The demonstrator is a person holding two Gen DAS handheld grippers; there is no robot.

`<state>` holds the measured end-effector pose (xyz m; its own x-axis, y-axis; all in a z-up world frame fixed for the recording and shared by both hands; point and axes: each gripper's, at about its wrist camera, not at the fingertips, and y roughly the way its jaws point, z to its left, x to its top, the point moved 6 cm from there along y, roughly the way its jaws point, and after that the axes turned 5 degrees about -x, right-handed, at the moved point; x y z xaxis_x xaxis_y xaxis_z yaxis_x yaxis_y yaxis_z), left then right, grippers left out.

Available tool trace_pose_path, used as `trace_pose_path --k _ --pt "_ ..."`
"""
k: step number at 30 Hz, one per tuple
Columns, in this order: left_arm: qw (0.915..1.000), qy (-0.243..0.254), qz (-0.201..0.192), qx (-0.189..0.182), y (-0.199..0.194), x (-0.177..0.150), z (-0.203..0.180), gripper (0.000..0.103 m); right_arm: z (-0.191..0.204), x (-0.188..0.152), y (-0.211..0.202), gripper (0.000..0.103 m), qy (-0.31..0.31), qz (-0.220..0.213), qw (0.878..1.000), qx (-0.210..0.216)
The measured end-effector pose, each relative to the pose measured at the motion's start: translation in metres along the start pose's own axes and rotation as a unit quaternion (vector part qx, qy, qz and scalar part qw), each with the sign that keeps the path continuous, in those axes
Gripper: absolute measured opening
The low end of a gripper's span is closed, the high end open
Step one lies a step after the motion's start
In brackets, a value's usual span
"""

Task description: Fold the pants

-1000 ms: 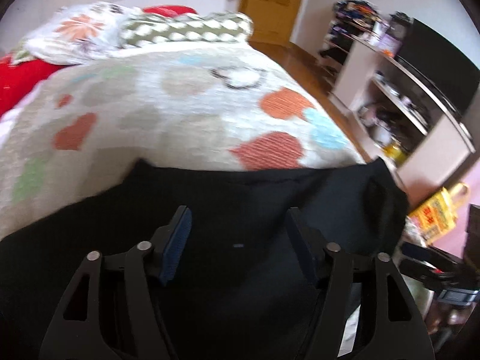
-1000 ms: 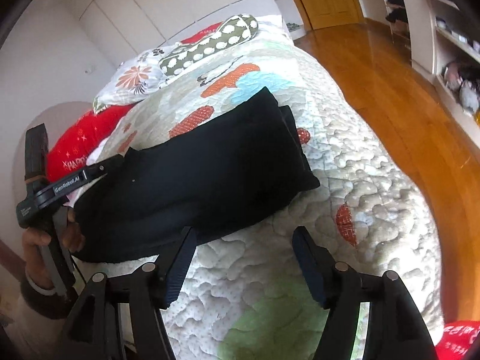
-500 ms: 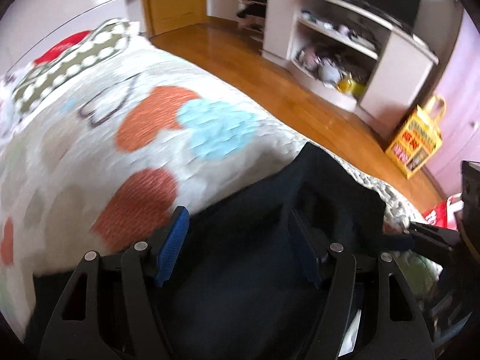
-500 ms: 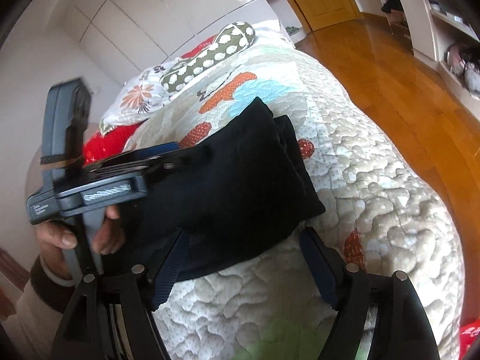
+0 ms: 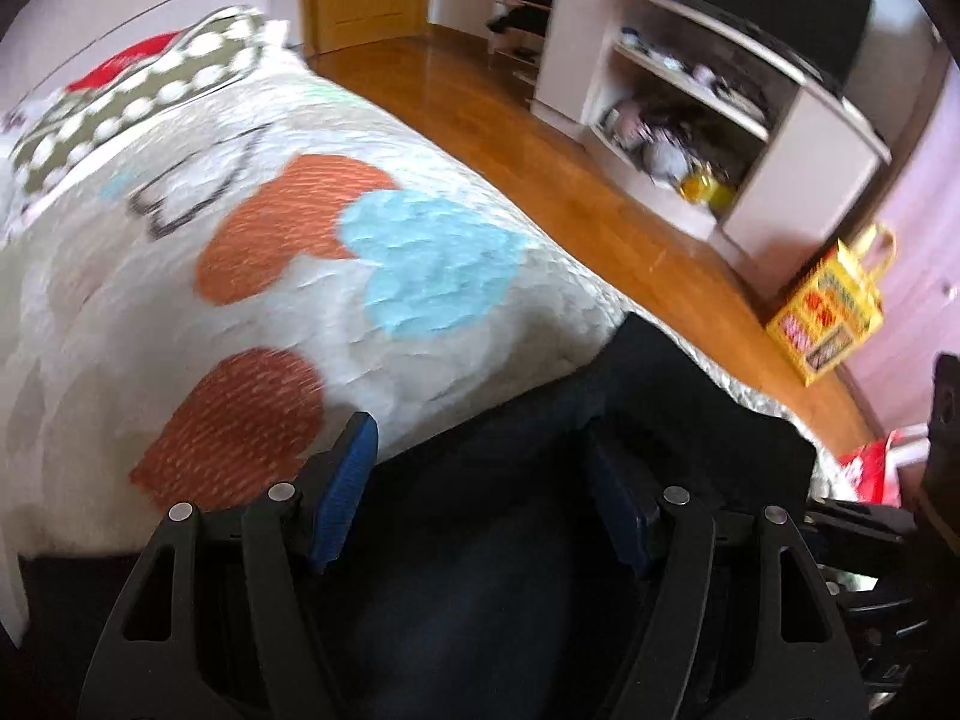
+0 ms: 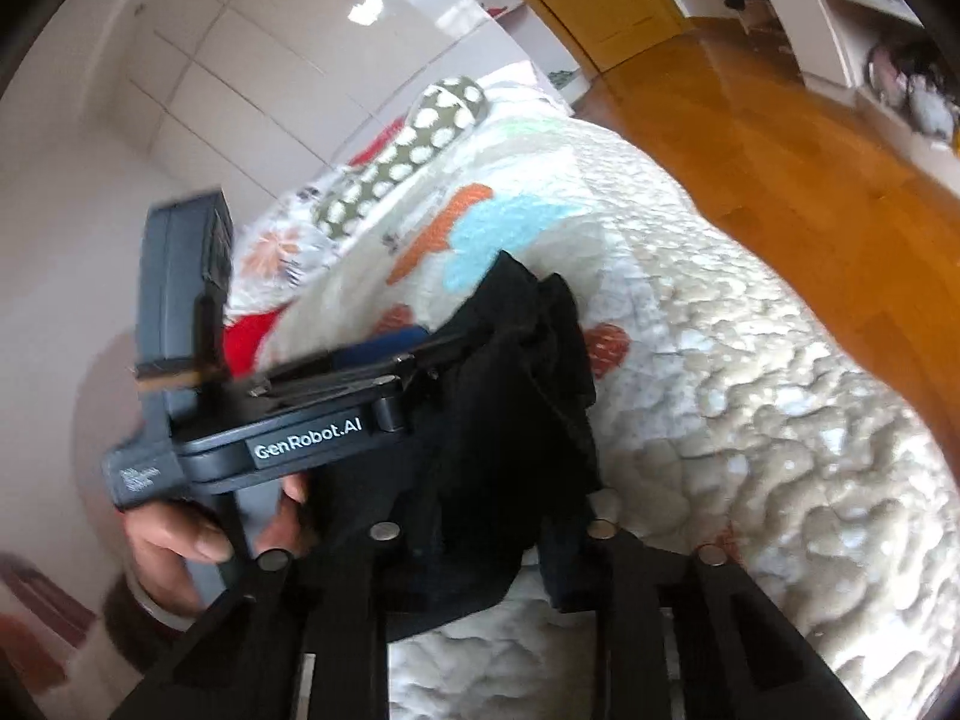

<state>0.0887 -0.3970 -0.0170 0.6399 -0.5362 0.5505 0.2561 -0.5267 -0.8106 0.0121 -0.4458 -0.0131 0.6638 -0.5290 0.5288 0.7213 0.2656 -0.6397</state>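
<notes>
My left hand-held gripper [image 5: 480, 480] hovers open over the folded black cloth pants [image 5: 600, 480] low in frame on the quilted patchwork bed [image 5: 420, 276]. My right hand-held gripper [image 6: 498, 534] straddles their near edge, grip unclear; I should pinch every layer together.

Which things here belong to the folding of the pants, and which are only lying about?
For the job:
black pants
left gripper
right gripper
quilted bed cover

Lying about:
spotted pillow
yellow bag
shelf unit

Quilted bed [image 5: 420, 324]; black pants [image 6: 510, 396], prob. folded
</notes>
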Motion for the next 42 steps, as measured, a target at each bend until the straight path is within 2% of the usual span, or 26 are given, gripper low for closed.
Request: trace_pose_path --k 4,7,11,16,17,18,19,20,23,25,27,29,33,34,35,36,37,39,42 --pt "0.9970 -0.066 -0.033 -0.022 -0.041 -0.007 0.031 0.070 0.048 0.007 -0.013 0.019 -0.060 -0.020 0.998 0.021" --pt "0.9912 -0.106 -0.037 -0.070 -0.063 -0.015 0.051 0.070 0.089 0.008 -0.008 0.019 -0.105 -0.021 0.994 0.034" --pt "0.9824 -0.164 -0.061 -0.065 -0.098 -0.031 0.096 0.071 0.145 -0.013 0.016 0.019 -0.164 0.008 0.984 0.062" --pt "0.9645 -0.243 -0.087 -0.056 -0.141 -0.081 0.151 0.071 0.188 -0.057 0.064 0.019 -0.197 0.060 0.974 0.098" --pt "0.9633 -0.249 -0.088 -0.050 -0.145 -0.090 0.157 0.071 0.189 -0.064 0.073 0.021 -0.198 0.075 0.972 0.099" --pt "0.9623 -0.254 -0.085 -0.045 -0.148 -0.101 0.161 0.071 0.191 -0.078 0.088 0.024 -0.200 0.112 0.969 0.092" --pt "0.9616 -0.258 -0.082 -0.045 -0.149 -0.109 0.162 0.071 0.191 -0.086 0.096 0.035 -0.200 0.141 0.966 0.087" --pt "0.9611 -0.260 -0.081 -0.045 -0.150 -0.116 0.161 0.071 0.193 -0.092 0.096 0.038 -0.203 0.151 0.963 0.098" --pt "0.9618 -0.257 -0.083 -0.044 -0.152 -0.131 0.153 0.071 0.193 -0.084 0.063 0.044 -0.206 0.127 0.961 0.135" --pt "0.9640 -0.250 -0.079 -0.045 -0.148 -0.135 0.142 0.072 0.184 -0.069 0.048 0.046 -0.189 0.103 0.966 0.140" --pt "0.9683 -0.236 -0.069 -0.043 -0.140 -0.135 0.127 0.073 0.165 -0.052 0.039 0.048 -0.179 0.069 0.977 0.098" --pt "0.9735 -0.220 -0.057 -0.028 -0.130 -0.134 0.115 0.073 0.146 -0.043 0.044 0.048 -0.167 0.064 0.982 0.057" --pt "0.9791 -0.197 -0.046 0.022 -0.115 -0.133 0.102 0.073 0.124 -0.042 0.057 0.048 -0.125 0.079 0.988 0.050" --pt "0.9797 -0.193 -0.049 0.023 -0.114 -0.133 0.099 0.068 0.121 -0.043 0.057 0.048 -0.124 0.082 0.988 0.046" --pt "0.9799 -0.192 -0.051 0.019 -0.114 -0.132 0.098 0.057 0.117 -0.047 0.057 0.048 -0.128 0.084 0.987 0.039" --pt "0.9801 -0.191 -0.050 0.020 -0.115 -0.133 0.098 0.029 0.115 -0.049 0.051 0.048 -0.133 0.084 0.987 0.036" --pt "0.9795 -0.194 -0.047 0.022 -0.116 -0.135 0.099 0.022 0.117 -0.049 0.051 0.048 -0.137 0.083 0.987 0.036" --pt "0.9764 -0.208 -0.058 0.010 -0.123 -0.139 0.104 0.019 0.126 -0.048 0.051 0.048 -0.143 0.077 0.986 0.039" --pt "0.9719 -0.221 -0.080 0.022 -0.142 -0.147 0.110 0.018 0.134 -0.041 0.043 0.048 -0.157 0.062 0.984 0.051"
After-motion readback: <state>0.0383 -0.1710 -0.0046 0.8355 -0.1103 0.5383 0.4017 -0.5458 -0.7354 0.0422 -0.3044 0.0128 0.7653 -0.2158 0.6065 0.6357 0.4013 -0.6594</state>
